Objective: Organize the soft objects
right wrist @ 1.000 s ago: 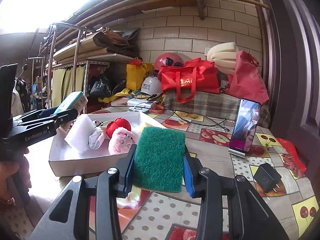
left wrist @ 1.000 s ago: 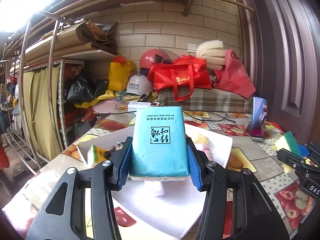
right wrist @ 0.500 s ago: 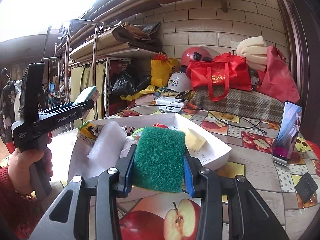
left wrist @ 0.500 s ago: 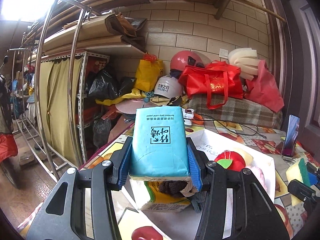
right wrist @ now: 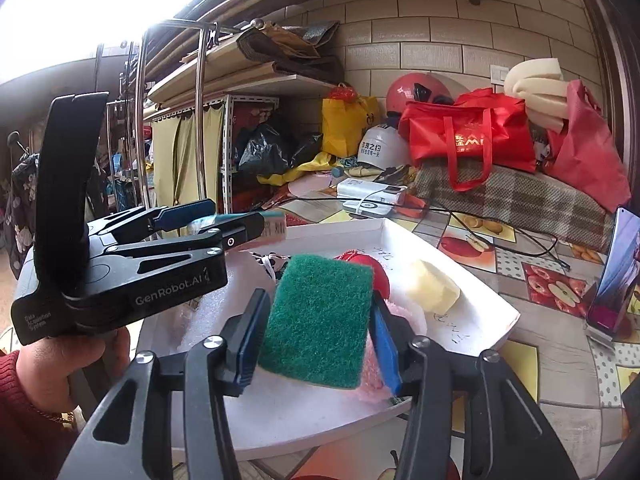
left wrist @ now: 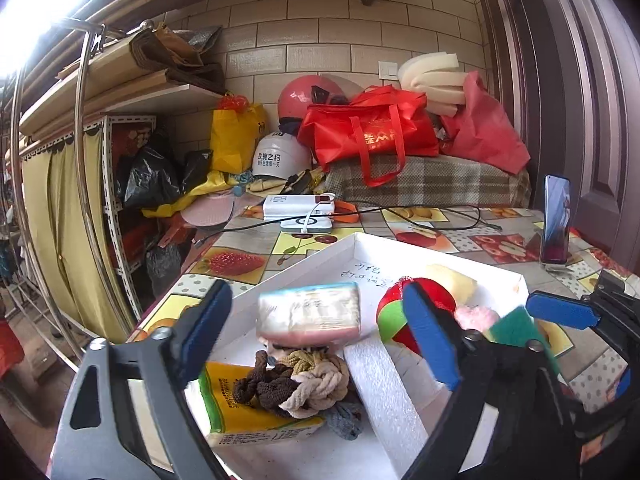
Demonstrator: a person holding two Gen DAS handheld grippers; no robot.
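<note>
My left jaws point(left wrist: 316, 340) are opening wide; the tissue pack point(left wrist: 309, 311) is free between them, blurred, above the hair ties point(left wrist: 304, 380) near the box's point(left wrist: 320, 258) left wall. My right jaws point(right wrist: 316, 328) are opening too, and the green pad point(right wrist: 318, 320) sits between them over the box's near edge; whether the blue pads touch it I cannot tell. The risks, as I judge them: the pack may land on the ties and tip, and the pad may slide out over the near rim onto the table point(right wrist: 552, 364). Only the left view shows the ties and foam slab point(left wrist: 384, 392); only the right shows my hand point(right wrist: 76, 350).
</note>
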